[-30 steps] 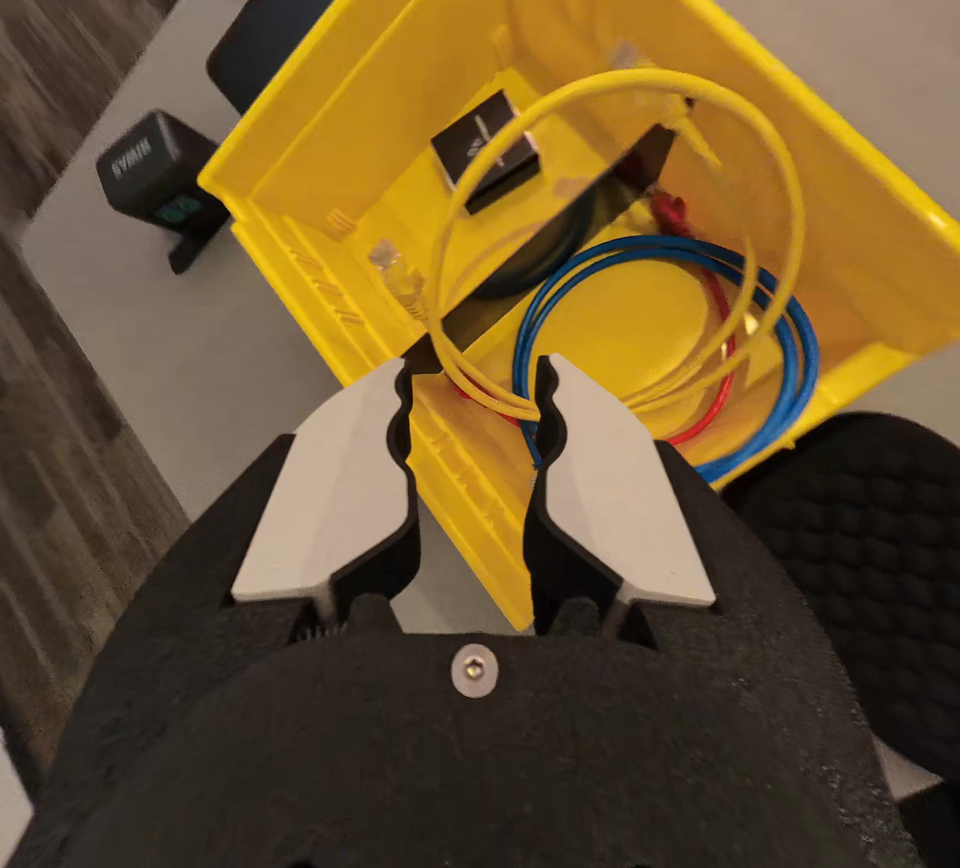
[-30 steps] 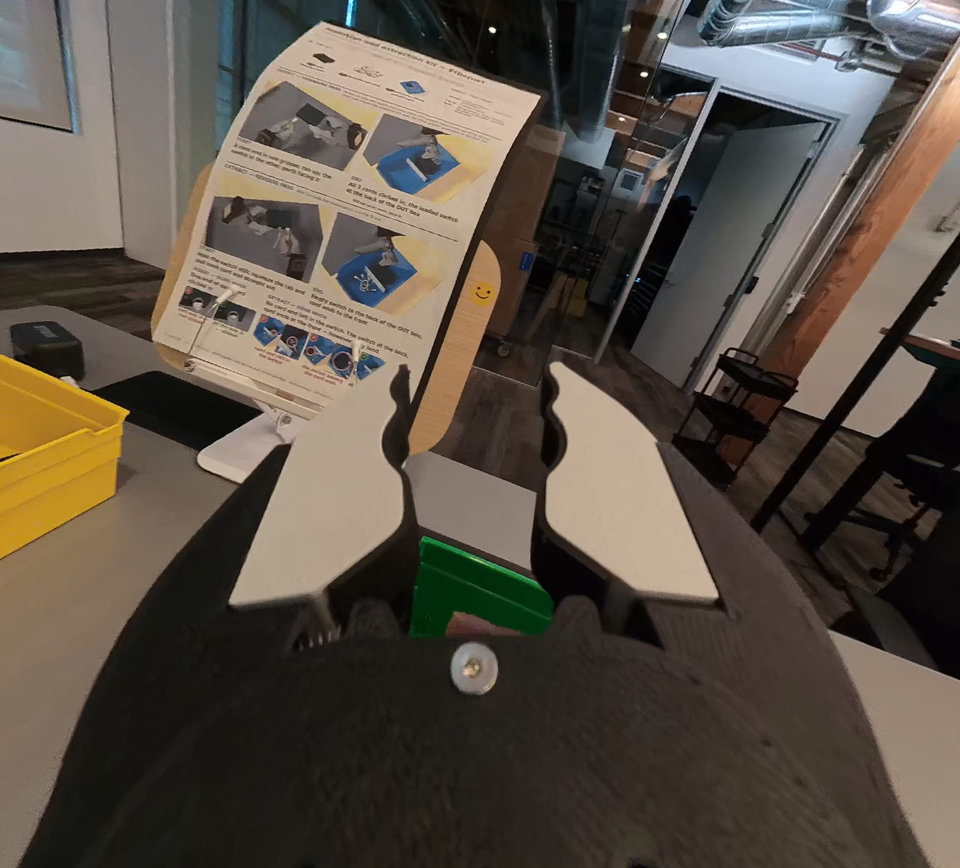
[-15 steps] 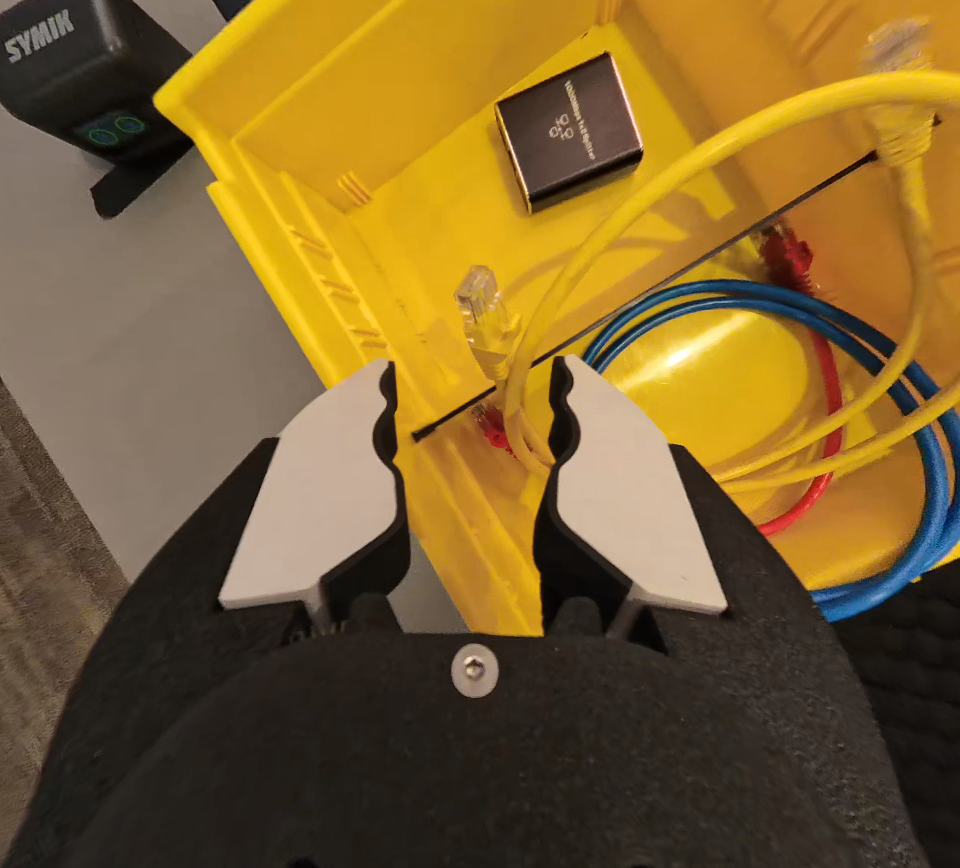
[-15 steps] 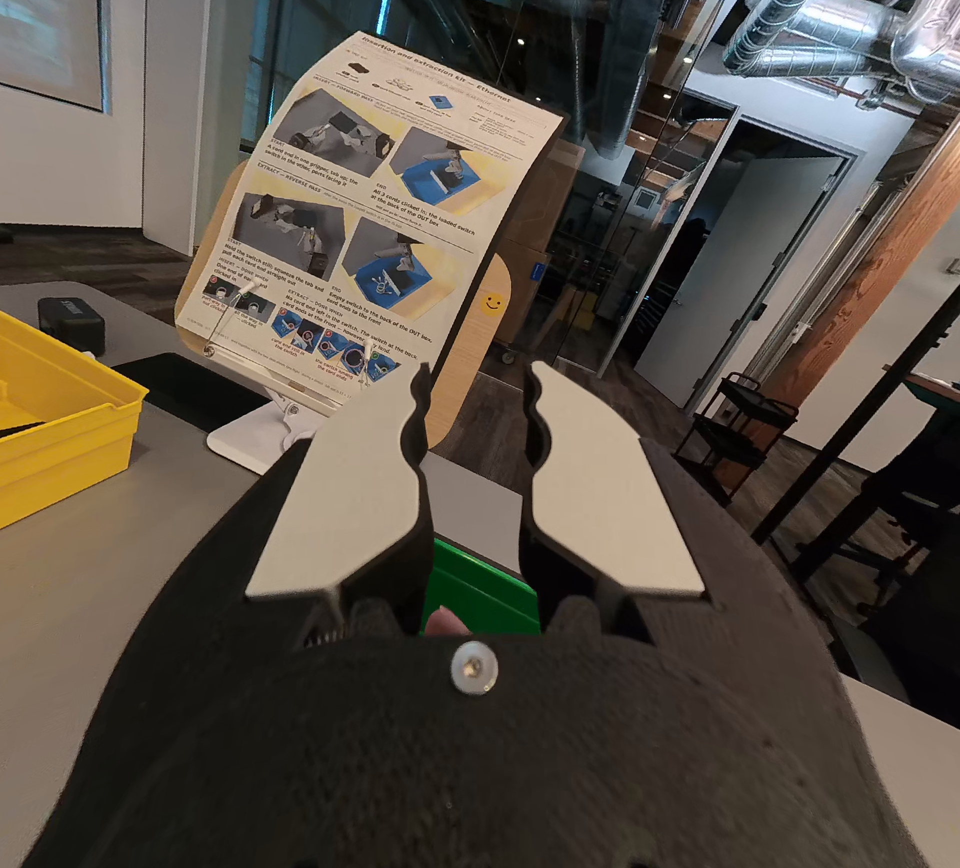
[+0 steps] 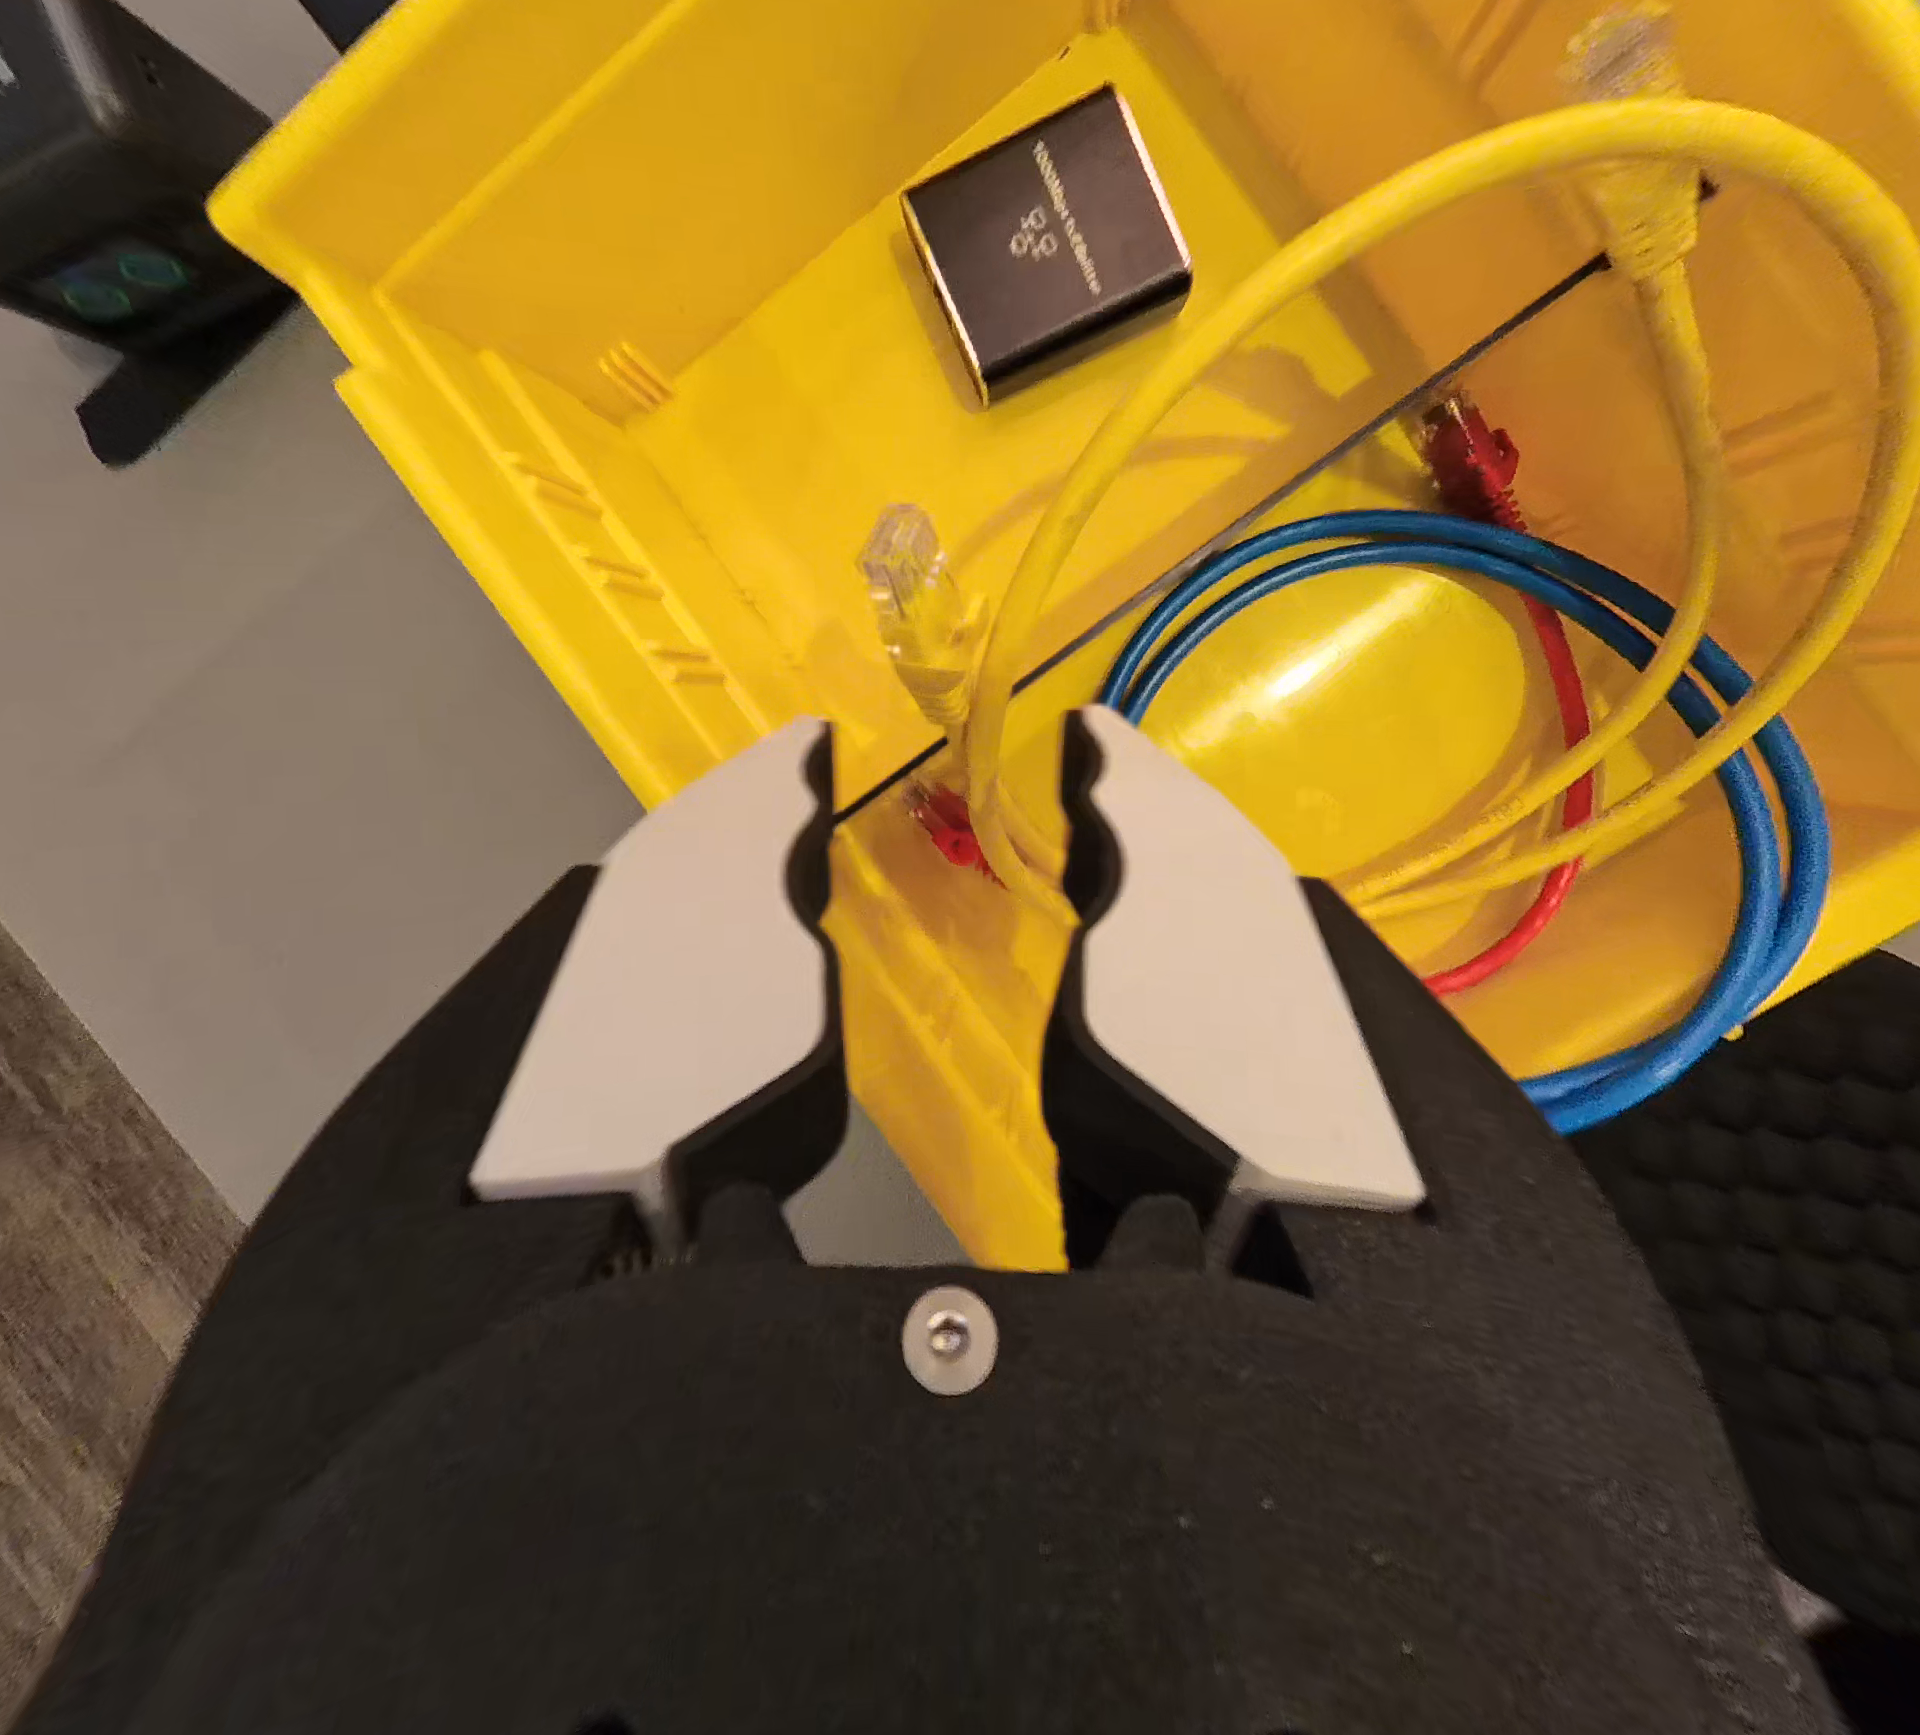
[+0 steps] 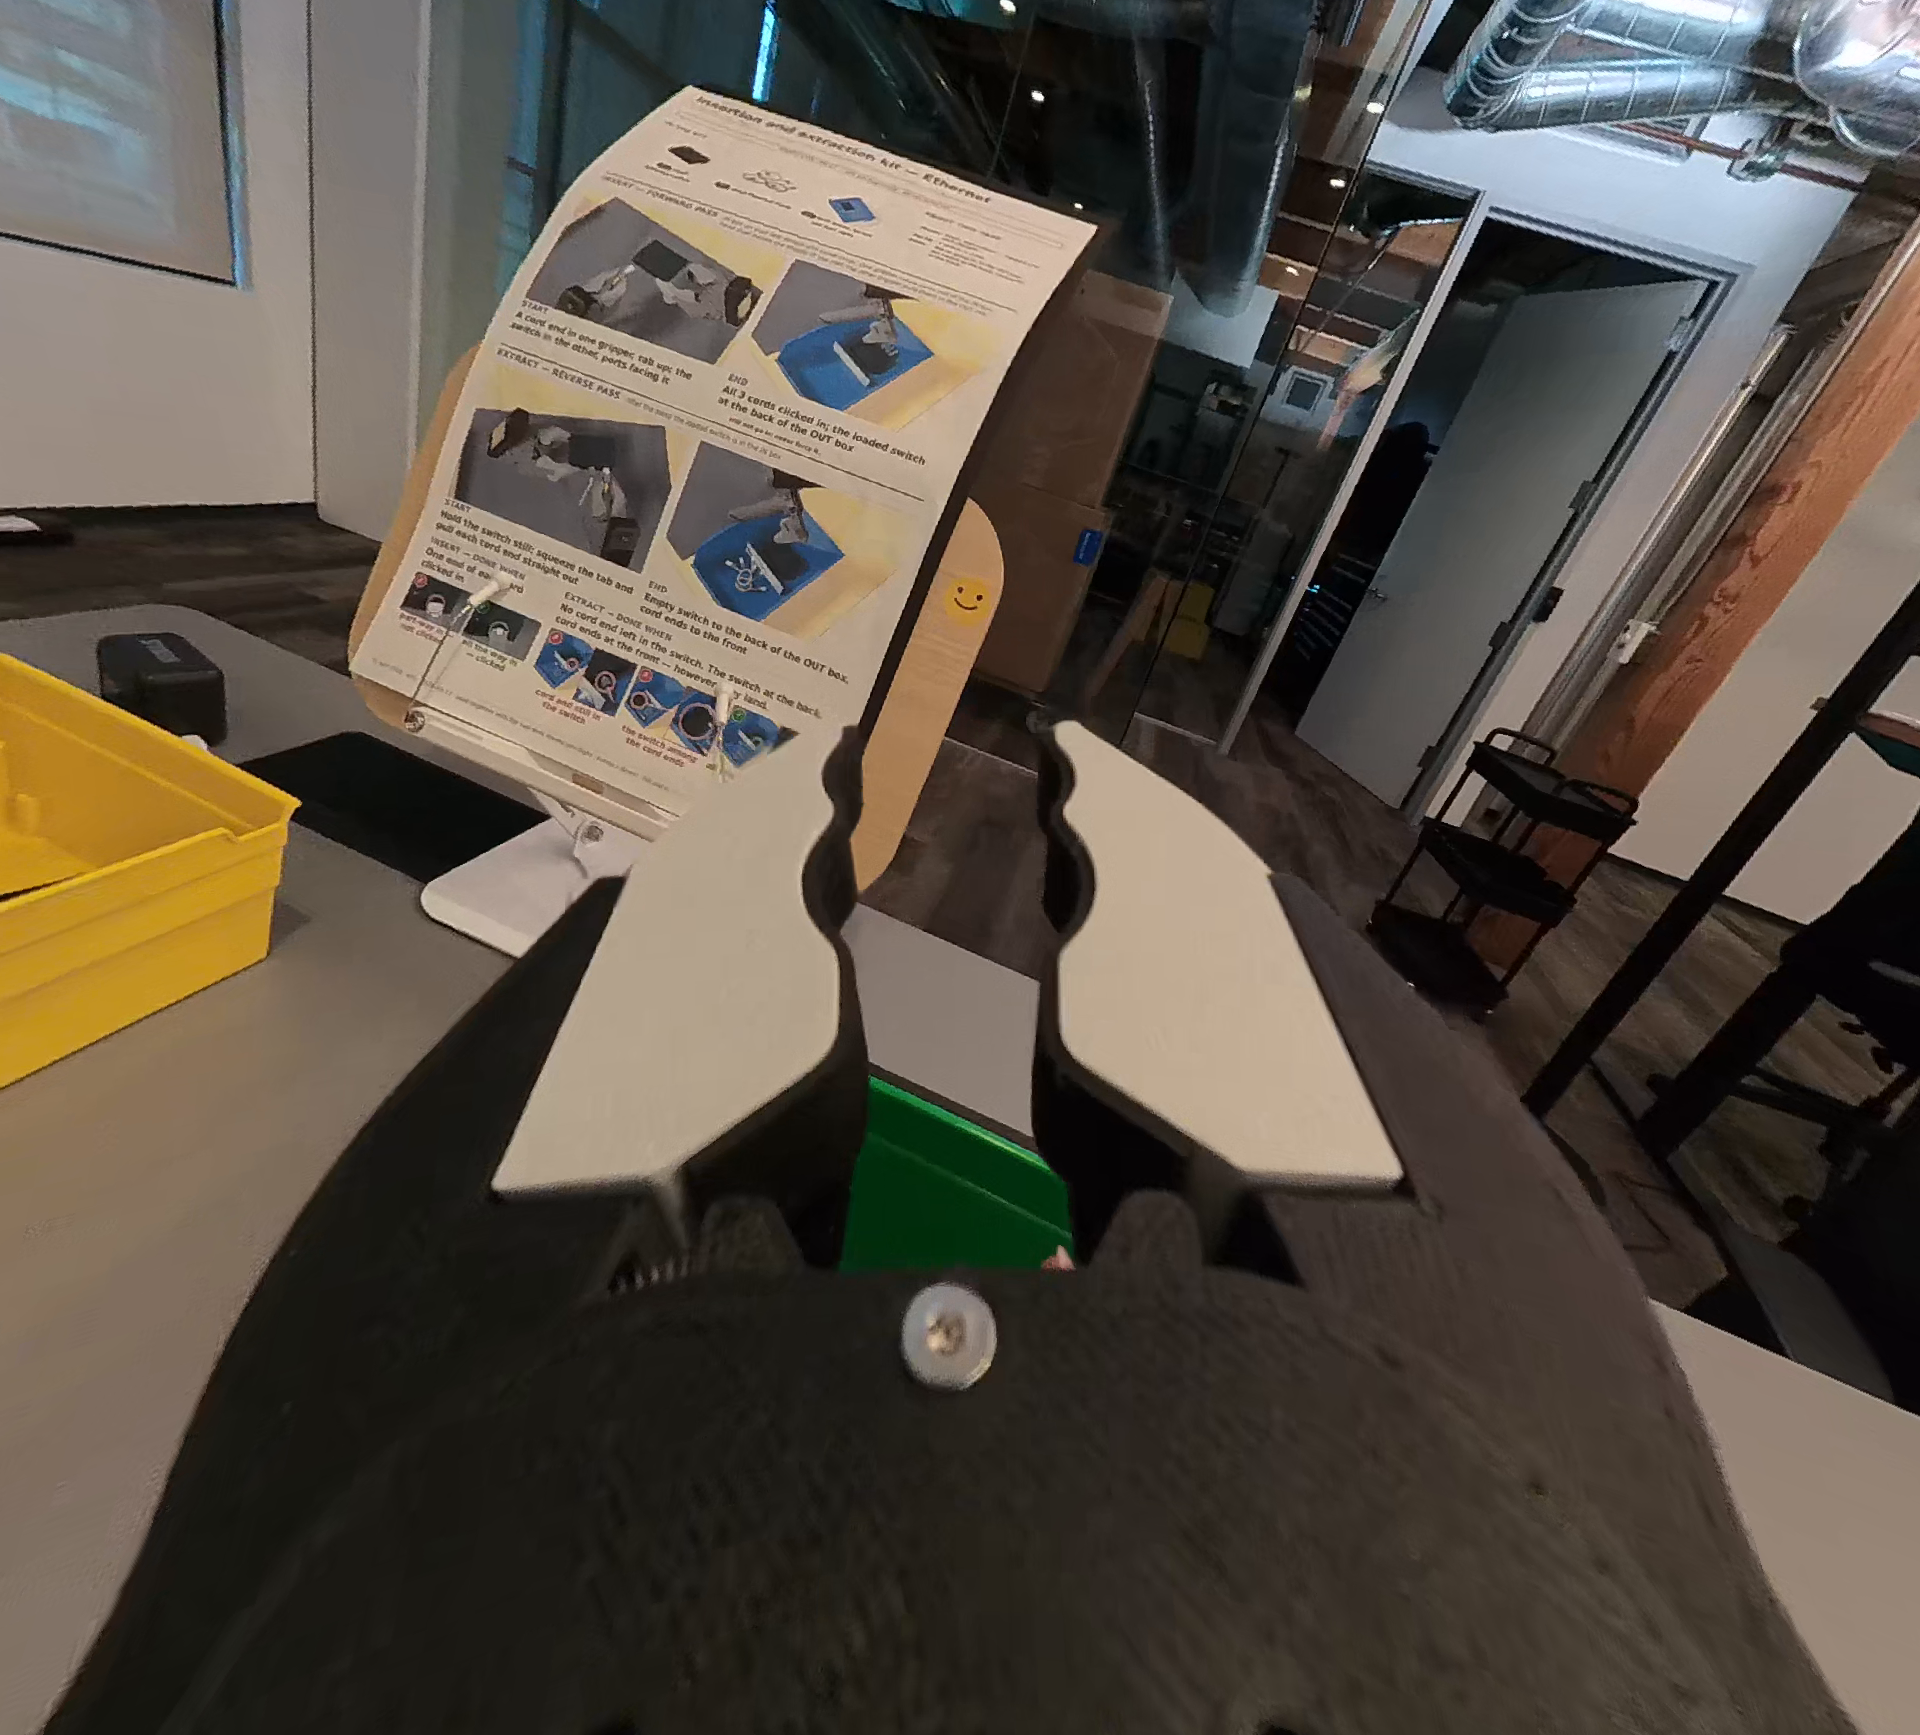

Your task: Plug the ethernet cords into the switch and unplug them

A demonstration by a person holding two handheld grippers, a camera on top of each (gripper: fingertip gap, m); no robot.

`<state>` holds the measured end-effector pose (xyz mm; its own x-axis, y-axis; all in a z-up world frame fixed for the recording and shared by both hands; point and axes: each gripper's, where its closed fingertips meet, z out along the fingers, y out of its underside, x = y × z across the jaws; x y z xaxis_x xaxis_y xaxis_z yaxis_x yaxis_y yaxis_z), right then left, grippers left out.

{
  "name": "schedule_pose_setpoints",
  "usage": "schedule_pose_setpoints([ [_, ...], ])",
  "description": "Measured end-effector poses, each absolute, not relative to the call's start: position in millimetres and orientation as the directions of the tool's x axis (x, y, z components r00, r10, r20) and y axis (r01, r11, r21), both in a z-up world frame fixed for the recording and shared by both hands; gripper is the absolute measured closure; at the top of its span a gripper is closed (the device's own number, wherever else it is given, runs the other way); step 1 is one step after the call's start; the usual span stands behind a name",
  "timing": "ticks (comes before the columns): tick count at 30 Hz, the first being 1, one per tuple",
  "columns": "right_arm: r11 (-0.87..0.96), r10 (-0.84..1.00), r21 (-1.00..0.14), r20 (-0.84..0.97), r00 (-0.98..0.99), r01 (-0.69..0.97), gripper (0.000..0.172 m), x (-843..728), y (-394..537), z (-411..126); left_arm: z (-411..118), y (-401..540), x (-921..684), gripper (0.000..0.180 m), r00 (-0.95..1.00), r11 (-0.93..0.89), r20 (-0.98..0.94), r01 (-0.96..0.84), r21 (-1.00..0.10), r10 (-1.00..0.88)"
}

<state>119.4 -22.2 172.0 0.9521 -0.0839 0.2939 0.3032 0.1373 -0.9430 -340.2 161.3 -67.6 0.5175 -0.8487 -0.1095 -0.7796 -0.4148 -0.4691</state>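
Left gripper (image 5: 948, 740), fingers spread, pinching nothing; yellow cord (image 5: 997, 792) passes between the fingertips, against the right one. Switch (image 5: 1044, 251) lies beyond in the yellow bin (image 5: 582, 75). Right gripper (image 6: 945, 745), fingers spread on air.

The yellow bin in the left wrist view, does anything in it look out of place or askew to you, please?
One thing: the yellow cord does not lie coiled with the blue cord and red cord; its loop arches over the thin divider of the yellow bin towards the switch. Nothing looks spilled or damaged.
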Motion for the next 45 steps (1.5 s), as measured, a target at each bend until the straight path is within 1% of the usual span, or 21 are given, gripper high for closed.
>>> schedule_pose_setpoints([
  [2,0.120,-0.106,-0.939,0.310,0.945,0.321,0.139,124,-22,170,-66,157,-347,0.137,0.520,-0.446,-0.079,-0.794,-0.413,-0.851],
  [3,0.116,-0.116,-0.938,0.313,0.943,0.326,0.139,126,-22,170,-58,158,-346,0.131,0.513,-0.440,-0.078,-0.796,-0.415,-0.855],
  [5,0.121,-0.121,-0.938,0.310,0.943,0.324,0.139,127,-22,170,-28,161,-338,0.127,0.505,-0.418,-0.068,-0.775,-0.474,-0.860],
  [7,0.121,-0.117,-0.942,0.301,0.947,0.314,0.139,127,-20,169,6,161,-321,0.125,0.492,-0.416,0.001,-0.734,-0.537,-0.871],
  [9,0.112,-0.102,-0.943,0.302,0.948,0.313,0.138,124,-15,165,27,168,-303,0.122,0.465,-0.399,0.025,-0.729,-0.556,-0.885],
  [10,0.108,-0.099,-0.939,0.318,0.943,0.328,0.138,123,-13,163,29,174,-294,0.123,0.423,-0.346,-0.013,-0.758,-0.552,-0.906],
  [11,0.105,-0.096,-0.928,0.348,0.933,0.357,0.138,122,-10,161,25,180,-286,0.126,0.351,-0.260,-0.076,-0.806,-0.531,-0.933],
  [13,0.052,-0.118,-0.916,0.390,0.913,0.398,0.137,130,-6,150,8,196,-280,0.135,0.178,-0.055,-0.263,-0.908,-0.414,-0.948],
  [15,-0.116,-0.130,-0.946,0.317,0.940,0.303,0.134,158,-3,122,-13,207,-275,0.144,0.034,0.078,-0.350,-0.950,-0.301,-0.936],
  [17,-0.334,-0.108,-0.930,0.202,0.973,0.156,0.124,187,-7,78,-31,206,-260,0.140,-0.057,0.157,-0.341,-0.949,-0.274,-0.938],
  [19,-0.504,-0.159,-0.862,0.153,0.975,0.053,0.122,223,-21,38,-49,205,-252,0.136,-0.169,0.246,-0.337,-0.949,-0.199,-0.926],
  [21,-0.611,-0.189,-0.791,0.095,0.977,-0.041,0.116,243,-36,6,-65,205,-248,0.132,-0.261,0.314,-0.325,-0.942,-0.119,-0.909],
  [22,-0.647,-0.192,-0.758,0.057,0.980,-0.082,0.114,247,-41,-7,-72,205,-247,0.135,-0.301,0.342,-0.309,-0.936,-0.088,-0.902],
  [24,-0.713,-0.219,-0.687,0.024,0.976,-0.143,0.113,255,-48,-30,-80,204,-243,0.132,-0.352,0.383,-0.277,-0.922,-0.063,-0.894],
  [26,-0.784,-0.253,-0.595,0.046,0.966,-0.177,0.114,264,-57,-53,-87,202,-241,0.127,-0.373,0.395,-0.228,-0.917,-0.054,-0.899],
  [27,-0.807,-0.271,-0.558,0.059,0.961,-0.193,0.113,268,-60,-61,-89,203,-241,0.124,-0.383,0.402,-0.216,-0.914,-0.051,-0.898],
  [30,-0.822,-0.303,-0.518,0.046,0.952,-0.237,0.114,274,-63,-73,-94,197,-240,0.119,-0.380,0.395,-0.150,-0.914,-0.088,-0.913],
  [34,-0.848,-0.307,-0.457,0.011,0.952,-0.268,0.115,274,-75,-82,-98,190,-237,0.123,-0.432,0.448,-0.137,-0.885,-0.124,-0.891],
  [37,-0.836,-0.304,-0.458,-0.073,0.950,-0.302,0.118,269,-85,-78,-107,198,-238,0.123,-0.470,0.485,-0.155,-0.871,-0.081,-0.869],
  [42,-0.827,-0.332,-0.445,-0.107,0.937,-0.343,0.118,276,-108,-79,-137,204,-245,0.118,-0.538,0.540,-0.131,-0.841,0.021,-0.833],
  [45,-0.837,-0.339,-0.415,-0.121,0.933,-0.357,0.119,277,-115,-85,-147,209,-242,0.119,-0.551,0.554,-0.145,-0.832,0.026,-0.822],
])
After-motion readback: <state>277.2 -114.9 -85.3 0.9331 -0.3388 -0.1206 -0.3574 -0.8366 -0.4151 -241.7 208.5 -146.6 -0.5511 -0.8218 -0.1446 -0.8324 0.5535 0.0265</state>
